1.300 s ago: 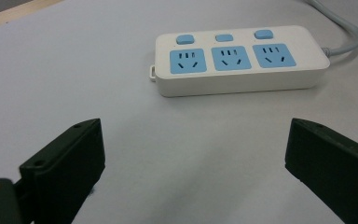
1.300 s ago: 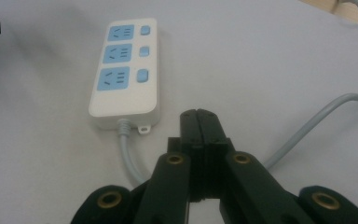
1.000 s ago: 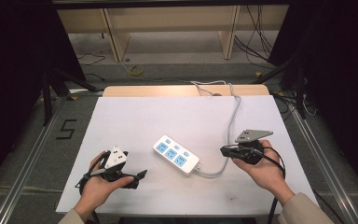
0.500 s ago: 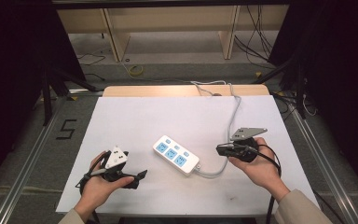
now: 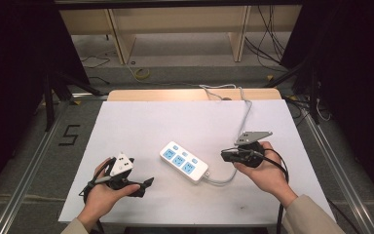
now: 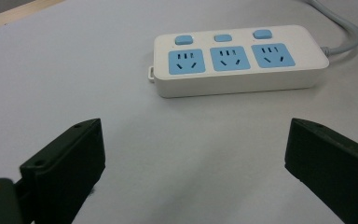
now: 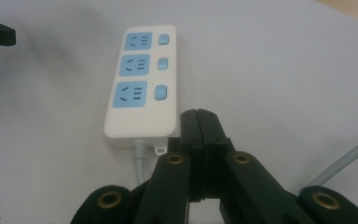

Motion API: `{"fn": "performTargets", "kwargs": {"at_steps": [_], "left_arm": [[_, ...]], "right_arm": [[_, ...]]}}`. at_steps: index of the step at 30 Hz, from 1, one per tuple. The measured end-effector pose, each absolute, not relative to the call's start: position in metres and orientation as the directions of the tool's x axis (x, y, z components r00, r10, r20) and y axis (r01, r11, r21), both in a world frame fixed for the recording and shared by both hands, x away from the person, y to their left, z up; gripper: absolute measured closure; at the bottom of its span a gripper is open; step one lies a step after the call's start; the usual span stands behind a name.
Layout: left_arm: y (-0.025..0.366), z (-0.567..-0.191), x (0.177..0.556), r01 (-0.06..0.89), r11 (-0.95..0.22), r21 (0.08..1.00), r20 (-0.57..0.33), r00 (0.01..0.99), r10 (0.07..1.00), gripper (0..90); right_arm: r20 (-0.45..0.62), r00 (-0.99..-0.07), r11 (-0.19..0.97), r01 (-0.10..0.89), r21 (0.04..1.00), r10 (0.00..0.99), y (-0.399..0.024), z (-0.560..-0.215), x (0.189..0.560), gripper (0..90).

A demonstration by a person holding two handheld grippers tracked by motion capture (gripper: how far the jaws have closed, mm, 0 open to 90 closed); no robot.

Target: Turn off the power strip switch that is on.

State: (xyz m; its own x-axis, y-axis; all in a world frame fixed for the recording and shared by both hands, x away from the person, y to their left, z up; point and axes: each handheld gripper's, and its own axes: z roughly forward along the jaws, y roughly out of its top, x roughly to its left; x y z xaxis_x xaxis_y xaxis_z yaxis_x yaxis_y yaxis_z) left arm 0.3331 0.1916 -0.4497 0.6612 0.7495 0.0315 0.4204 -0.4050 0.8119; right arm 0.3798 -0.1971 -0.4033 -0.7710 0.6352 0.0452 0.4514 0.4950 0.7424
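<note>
One power strip [image 5: 183, 163]; two tongs [image 5: 148, 183].

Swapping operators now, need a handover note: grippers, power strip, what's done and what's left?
Left gripper: open, empty, at the near left of the table, aimed at the power strip from a distance.
Right gripper: shut on nothing, tips just short of the strip's cord end, beside the cord.
Power strip: flat mid-table, three blue sockets and three switches face up, nothing plugged in. Cord runs off the far edge.
Done: nothing visible; strip untouched.
Left: judging by the shut right tips pointing at the switches, probably pressing one; the contact is yet to come.
</note>
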Motion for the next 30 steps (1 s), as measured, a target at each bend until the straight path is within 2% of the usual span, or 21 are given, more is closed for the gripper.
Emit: {"fn": "performTargets", "kwargs": {"at_steps": [30], "left_arm": [[0.191, -0.45, 0.333, 0.417, -0.411, 0.811, 0.036, 0.665, 0.746, 4.5]], "right_arm": [[0.042, -0.786, 0.525, 0.45, 0.722, 0.616, -0.175, -0.401, 0.392, 90.0]]}}
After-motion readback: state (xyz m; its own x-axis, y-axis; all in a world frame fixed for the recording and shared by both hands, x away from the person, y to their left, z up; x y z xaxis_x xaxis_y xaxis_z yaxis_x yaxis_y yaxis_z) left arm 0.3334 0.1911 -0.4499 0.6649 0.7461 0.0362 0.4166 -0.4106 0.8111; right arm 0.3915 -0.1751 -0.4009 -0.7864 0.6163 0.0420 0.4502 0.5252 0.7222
